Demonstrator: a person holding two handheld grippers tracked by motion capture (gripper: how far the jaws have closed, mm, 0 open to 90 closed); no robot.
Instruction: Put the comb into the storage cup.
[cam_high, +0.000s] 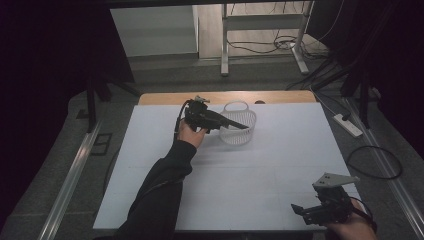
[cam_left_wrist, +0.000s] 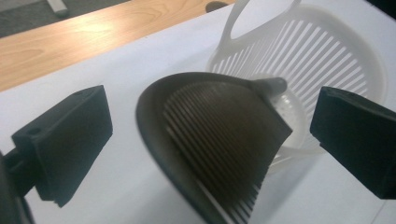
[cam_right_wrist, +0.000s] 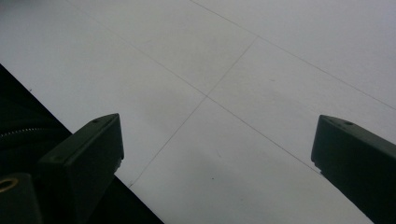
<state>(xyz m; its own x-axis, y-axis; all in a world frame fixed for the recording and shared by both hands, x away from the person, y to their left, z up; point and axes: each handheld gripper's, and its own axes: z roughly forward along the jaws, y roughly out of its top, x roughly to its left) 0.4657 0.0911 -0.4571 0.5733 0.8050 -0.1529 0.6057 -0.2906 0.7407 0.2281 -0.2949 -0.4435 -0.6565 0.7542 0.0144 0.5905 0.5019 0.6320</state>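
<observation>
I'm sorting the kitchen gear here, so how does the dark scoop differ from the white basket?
The dark scoop is near black, the white basket pale and see-through between its slats. The scoop is a shallow, open-ended shell; the basket is a deep round tub with a loop handle. The scoop leans tilted against the basket's rim, between the open left gripper jaws, while the basket stands upright on the table. Both are ribbed or slotted.
</observation>
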